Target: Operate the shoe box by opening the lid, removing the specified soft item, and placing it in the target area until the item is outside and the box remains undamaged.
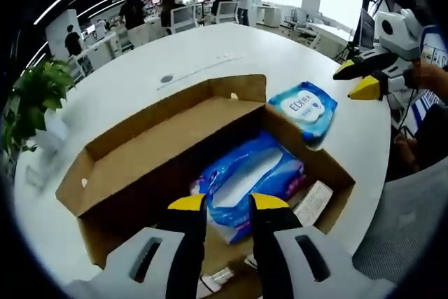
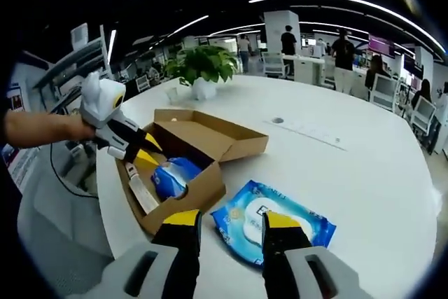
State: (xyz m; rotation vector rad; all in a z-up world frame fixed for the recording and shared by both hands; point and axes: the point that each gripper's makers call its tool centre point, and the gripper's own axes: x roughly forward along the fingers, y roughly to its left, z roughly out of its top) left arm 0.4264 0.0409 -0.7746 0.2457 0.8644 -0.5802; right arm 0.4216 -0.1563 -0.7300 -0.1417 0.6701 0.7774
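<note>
The cardboard shoe box (image 1: 140,166) stands open on the white table, its lid (image 1: 161,146) folded back flat. Inside lies a soft blue plastic pack (image 1: 252,173), directly under my left gripper (image 1: 228,202), which hovers open with nothing in its jaws. A blue wipes pack (image 1: 304,108) lies on the table just outside the box. My right gripper (image 2: 231,220) is open above that wipes pack (image 2: 274,223), not touching it. In the right gripper view the left gripper (image 2: 145,153), held by a hand, sits over the box (image 2: 203,190) and the blue pack (image 2: 173,175).
A white card (image 1: 313,203) and small paper bits lie in the box bottom. A potted plant (image 2: 203,68) stands at the table's far side. The table edge (image 1: 364,194) runs close behind the box. Desks, chairs and people fill the office beyond.
</note>
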